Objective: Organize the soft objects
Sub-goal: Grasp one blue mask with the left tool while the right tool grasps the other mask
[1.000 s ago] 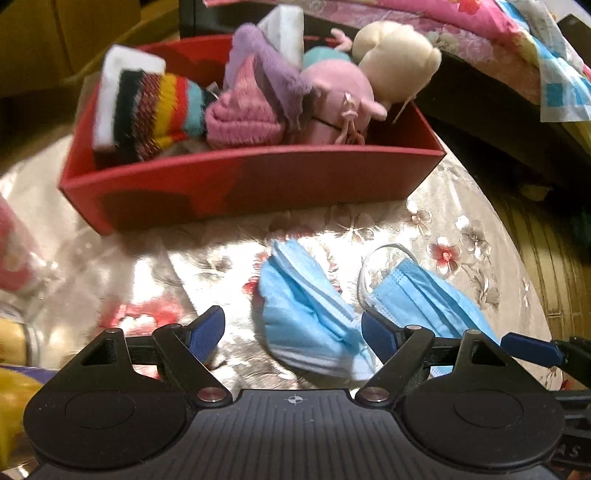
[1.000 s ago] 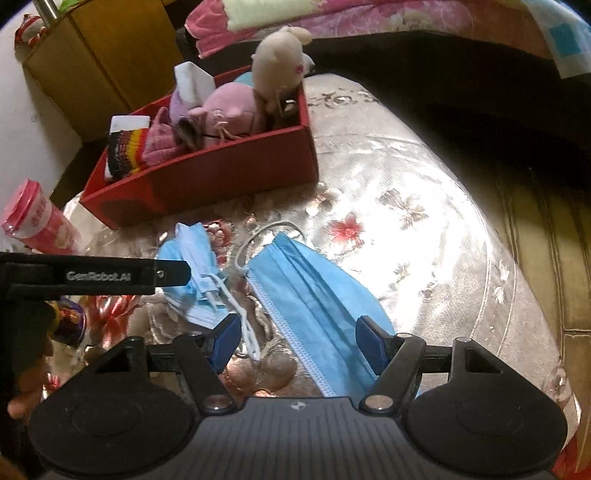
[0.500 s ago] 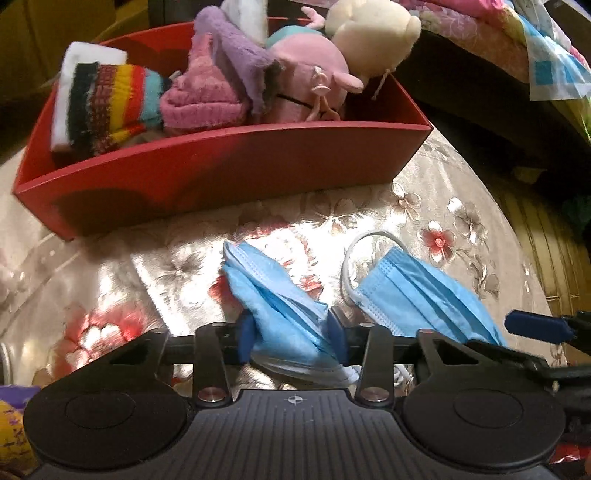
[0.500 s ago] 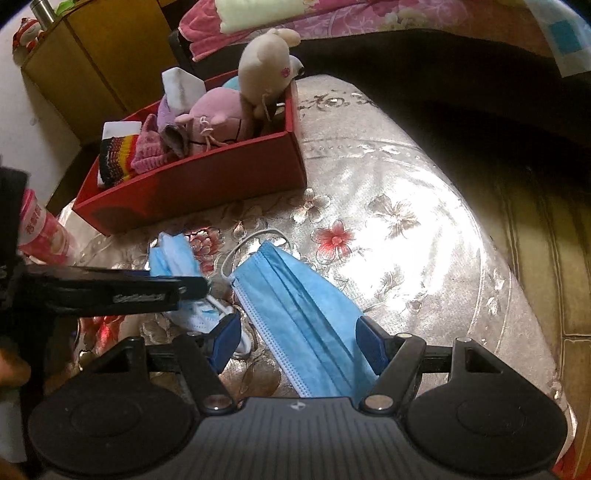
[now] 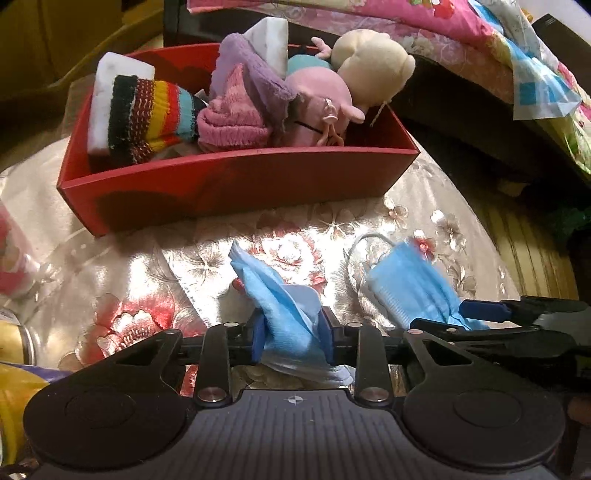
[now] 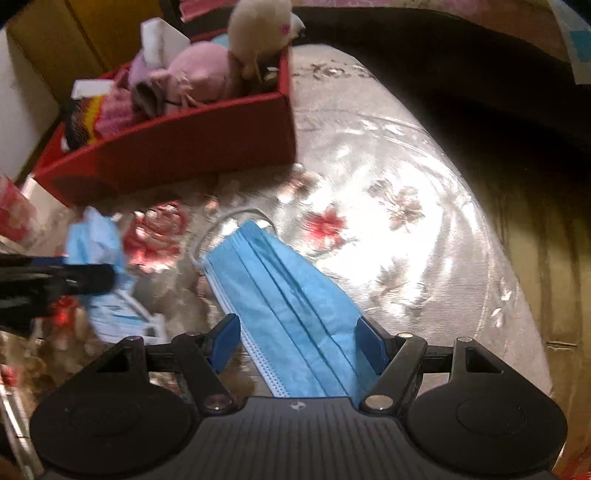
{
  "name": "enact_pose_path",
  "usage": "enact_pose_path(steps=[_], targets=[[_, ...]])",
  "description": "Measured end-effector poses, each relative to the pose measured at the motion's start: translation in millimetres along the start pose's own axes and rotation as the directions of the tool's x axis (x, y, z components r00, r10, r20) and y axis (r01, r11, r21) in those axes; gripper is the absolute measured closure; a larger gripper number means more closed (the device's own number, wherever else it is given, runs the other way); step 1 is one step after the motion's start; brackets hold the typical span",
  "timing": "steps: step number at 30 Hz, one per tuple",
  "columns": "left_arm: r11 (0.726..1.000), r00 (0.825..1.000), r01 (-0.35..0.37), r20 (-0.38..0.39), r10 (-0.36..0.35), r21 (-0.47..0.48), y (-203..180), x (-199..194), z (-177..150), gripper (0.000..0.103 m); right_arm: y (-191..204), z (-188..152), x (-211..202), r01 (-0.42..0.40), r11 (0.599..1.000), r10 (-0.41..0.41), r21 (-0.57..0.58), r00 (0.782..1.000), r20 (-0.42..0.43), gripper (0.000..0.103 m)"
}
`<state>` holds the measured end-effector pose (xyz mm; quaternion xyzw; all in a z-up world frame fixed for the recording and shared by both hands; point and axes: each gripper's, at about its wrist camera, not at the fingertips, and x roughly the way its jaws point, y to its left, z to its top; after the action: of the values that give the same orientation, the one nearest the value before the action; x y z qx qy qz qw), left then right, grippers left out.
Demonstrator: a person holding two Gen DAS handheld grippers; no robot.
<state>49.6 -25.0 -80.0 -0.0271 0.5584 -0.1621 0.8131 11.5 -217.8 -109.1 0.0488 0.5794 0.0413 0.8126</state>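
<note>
My left gripper (image 5: 291, 338) is shut on a crumpled blue face mask (image 5: 284, 306), just above the floral tablecloth in front of the red box (image 5: 236, 181). A second, flat blue mask (image 6: 291, 310) lies between the open fingers of my right gripper (image 6: 295, 341); it also shows in the left wrist view (image 5: 410, 291), with the right gripper's fingertip (image 5: 484, 311) beside it. The box holds a striped sock (image 5: 147, 114), a pink sock (image 5: 232, 122), a purple sock, a pink plush (image 5: 317, 107) and a cream plush (image 5: 373, 74). The crumpled mask (image 6: 99, 247) and left gripper show blurred at left in the right wrist view.
The round table (image 6: 406, 192) has a glossy floral cover and drops off at the right. A pink cup (image 5: 11, 258) and a yellow can (image 5: 14, 343) stand at the left. A patterned bedspread (image 5: 406, 33) lies behind the box.
My left gripper closed on the crumpled mask and lifted it slightly. My right gripper moved forward over the flat mask, its fingers narrowing a little but still open.
</note>
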Motion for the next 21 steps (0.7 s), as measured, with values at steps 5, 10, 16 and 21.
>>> enact_pose_path(steps=[5,10,16,21], targets=[[1.0,1.0,0.001,-0.021,-0.001,0.005,0,6,-3,0.073,-4,-3,5,0.019,1.0,-0.019,-0.024,1.0,0.01,0.061],[1.0,0.999,0.005,-0.033,-0.005,0.009,0,6,-6,0.073,-9,-4,3,0.03,0.999,-0.029,-0.025,0.999,0.013,0.075],[1.0,0.999,0.006,-0.042,-0.006,0.005,1,8,-7,0.072,-23,-3,0,0.03,1.0,-0.03,0.002,0.999,0.022,0.094],[1.0,0.999,0.013,-0.035,-0.013,0.001,1,6,-6,0.071,-29,-3,-4,0.012,0.999,-0.013,0.048,0.999,0.033,0.103]])
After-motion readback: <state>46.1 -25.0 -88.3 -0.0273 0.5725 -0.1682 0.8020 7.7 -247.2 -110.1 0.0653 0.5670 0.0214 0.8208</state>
